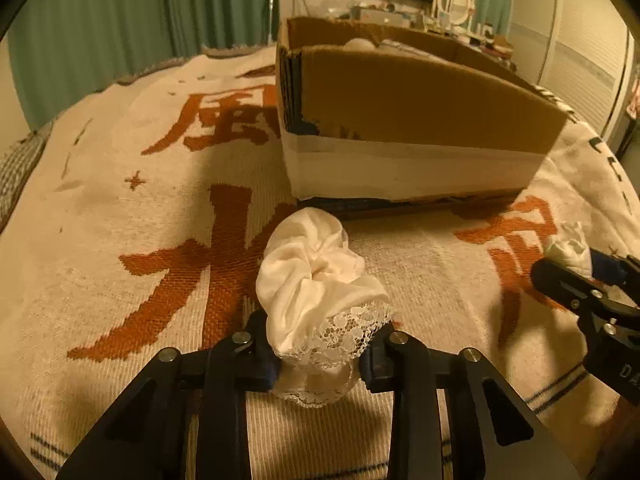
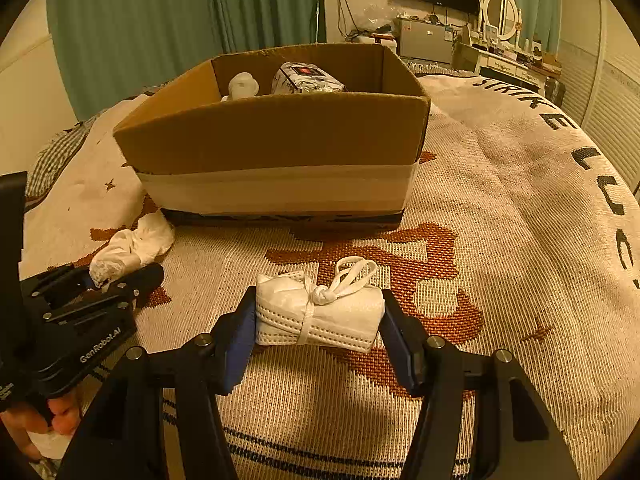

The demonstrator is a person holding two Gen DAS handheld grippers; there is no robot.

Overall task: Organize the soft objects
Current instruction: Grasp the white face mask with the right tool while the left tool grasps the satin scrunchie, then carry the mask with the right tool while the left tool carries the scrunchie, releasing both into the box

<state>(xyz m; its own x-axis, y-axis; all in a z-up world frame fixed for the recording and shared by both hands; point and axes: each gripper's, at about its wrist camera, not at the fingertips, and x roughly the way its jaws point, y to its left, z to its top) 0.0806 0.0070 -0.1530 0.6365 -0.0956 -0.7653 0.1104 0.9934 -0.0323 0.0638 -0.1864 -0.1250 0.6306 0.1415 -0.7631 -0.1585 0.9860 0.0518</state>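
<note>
Left wrist view first: my left gripper (image 1: 320, 360) is clamped on a crumpled white lace-trimmed cloth (image 1: 316, 280) at lower centre, the bundle bulging forward over the woven blanket (image 1: 120, 208), and I can't see its underside. The cardboard box (image 1: 412, 120) fills the upper right just beyond it; from this low angle its contents are almost wholly hidden, only a pale lump showing over the rim. At the right edge my right gripper (image 1: 576, 276) is cut off by the frame, white material pinched in it. Over to the right wrist view: both pads press against the ends of a rolled white mask bundle (image 2: 320, 314) tied with its own straps, bottom centre, on the blanket's orange lettering. The box sits at upper centre, open-topped, with a white object (image 2: 243, 85) and a patterned packet (image 2: 306, 78) inside, both partly behind the near wall. At lower left the left gripper (image 2: 108, 276) holds the cloth, my fingers (image 2: 60, 416) only partly in shot.
</note>
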